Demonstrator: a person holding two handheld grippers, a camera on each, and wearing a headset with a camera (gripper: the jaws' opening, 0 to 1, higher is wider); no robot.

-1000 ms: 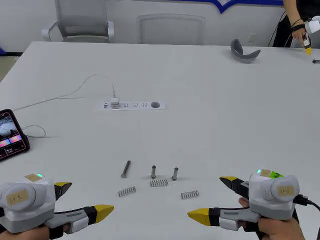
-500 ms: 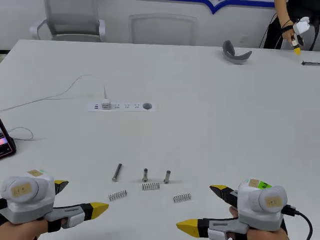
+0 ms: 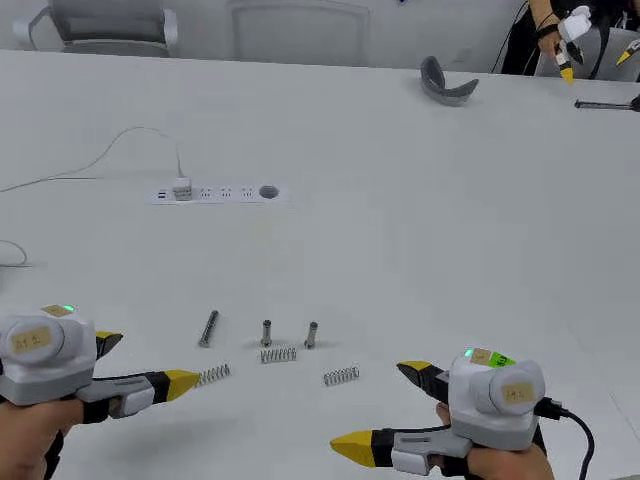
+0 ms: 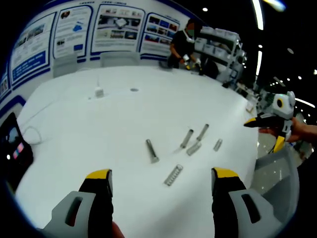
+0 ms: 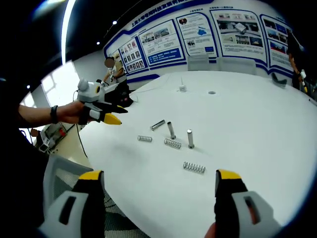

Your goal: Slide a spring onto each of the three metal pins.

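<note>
left tongs spread | right tongs spread | three coiled wire springs beside three grey metal pins, lower centre

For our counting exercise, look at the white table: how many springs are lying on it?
3. The left spring lies near the flat-lying pin; the middle spring lies just in front of the two upright pins; the right spring lies further right. None looks hidden.

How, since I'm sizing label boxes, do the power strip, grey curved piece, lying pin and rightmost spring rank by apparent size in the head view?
1. power strip, clearly longest.
2. grey curved piece, though farthest from the camera.
3. lying pin and rightmost spring: nearly alike, so unranked.
</note>
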